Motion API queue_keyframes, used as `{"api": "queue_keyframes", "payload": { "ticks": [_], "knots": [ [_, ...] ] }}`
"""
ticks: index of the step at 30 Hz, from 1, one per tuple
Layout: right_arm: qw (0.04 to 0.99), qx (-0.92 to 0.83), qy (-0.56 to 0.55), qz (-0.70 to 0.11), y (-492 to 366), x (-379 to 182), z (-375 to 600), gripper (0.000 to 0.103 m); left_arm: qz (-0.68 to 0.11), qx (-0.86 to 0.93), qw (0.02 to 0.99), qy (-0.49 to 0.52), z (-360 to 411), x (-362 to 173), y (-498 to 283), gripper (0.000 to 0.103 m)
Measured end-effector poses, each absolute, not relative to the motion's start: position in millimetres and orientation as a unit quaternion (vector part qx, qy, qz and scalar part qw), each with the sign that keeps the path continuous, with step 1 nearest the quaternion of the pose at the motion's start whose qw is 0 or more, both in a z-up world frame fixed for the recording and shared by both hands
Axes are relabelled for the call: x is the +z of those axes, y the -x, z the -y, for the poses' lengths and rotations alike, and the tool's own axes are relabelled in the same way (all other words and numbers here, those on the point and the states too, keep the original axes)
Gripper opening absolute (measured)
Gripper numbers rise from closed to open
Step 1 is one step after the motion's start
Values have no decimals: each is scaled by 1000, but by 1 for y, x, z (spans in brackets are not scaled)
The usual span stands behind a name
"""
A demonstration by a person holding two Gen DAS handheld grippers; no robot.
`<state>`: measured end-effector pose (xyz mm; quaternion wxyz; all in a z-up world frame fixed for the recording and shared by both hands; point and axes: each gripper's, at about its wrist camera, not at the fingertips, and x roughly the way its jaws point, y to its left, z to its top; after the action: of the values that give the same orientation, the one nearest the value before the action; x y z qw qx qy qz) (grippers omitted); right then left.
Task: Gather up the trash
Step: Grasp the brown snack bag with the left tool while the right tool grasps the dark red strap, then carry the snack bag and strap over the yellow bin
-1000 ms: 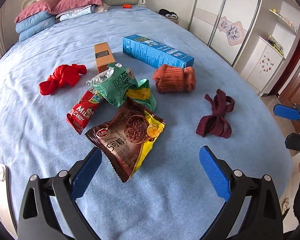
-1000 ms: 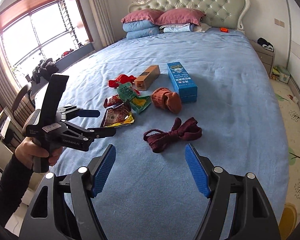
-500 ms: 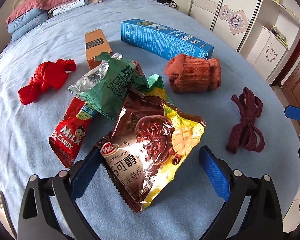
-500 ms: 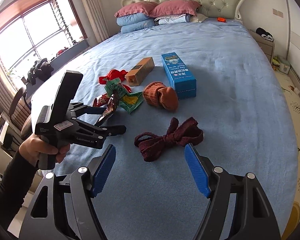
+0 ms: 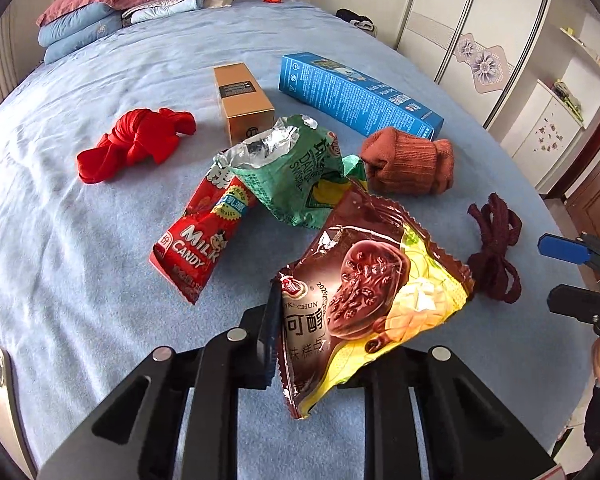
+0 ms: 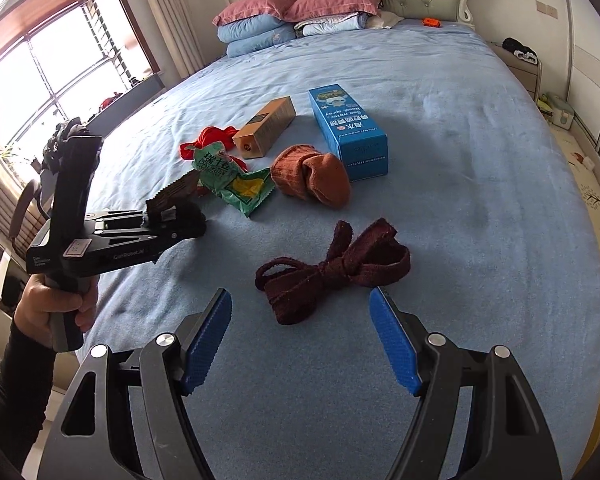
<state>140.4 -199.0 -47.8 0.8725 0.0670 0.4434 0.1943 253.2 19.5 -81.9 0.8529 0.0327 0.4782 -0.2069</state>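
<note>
Left gripper [image 5: 300,352] clenched on brown-yellow wrapper [image 5: 364,296], part-legible "KECHUN", held clear of blue bed [image 5: 80,260], as far as can be judged. Red "MILK CANDY" wrapper [image 5: 204,236] and green foil wrapper [image 5: 288,168] lying on bed, overlapped. Blue box [image 6: 346,130] marked "Nasal spray". Right gripper [image 6: 300,336] released, near maroon cloth [image 6: 332,268].

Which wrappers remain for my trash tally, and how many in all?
3: brown wrapper pinched in the left tongs; red candy wrapper and green wrapper on the bed. More may hide underneath.
</note>
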Motion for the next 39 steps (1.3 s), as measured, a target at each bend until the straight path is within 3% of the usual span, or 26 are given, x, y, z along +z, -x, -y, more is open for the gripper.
{"api": "queue_keyframes", "payload": {
  "ticks": [8,10,13,14,20,28,39],
  "knots": [
    [858,147,-118,-478,-166,-66,204,70,-464,-229,856,0,-35,-71,-235,19],
    [856,132,-135,-481,-174,-69,205,77,-464,-234,854,0,-36,-71,-232,19],
    [856,109,-144,-485,-187,-74,205,79,-464,-238,853,6,-37,-71,-231,19],
    [858,103,-137,-485,-191,-75,202,77,-465,-239,853,8,-39,-72,-230,19],
    [871,99,-72,-477,-191,-79,186,31,-465,-246,850,28,-47,-74,-222,19],
    [870,130,-101,-464,-170,-74,205,25,-467,-267,842,42,-31,-65,-211,19],
    [879,141,-147,-431,-114,-50,278,25,-467,-309,829,20,54,-43,-194,19]
  ]
}}
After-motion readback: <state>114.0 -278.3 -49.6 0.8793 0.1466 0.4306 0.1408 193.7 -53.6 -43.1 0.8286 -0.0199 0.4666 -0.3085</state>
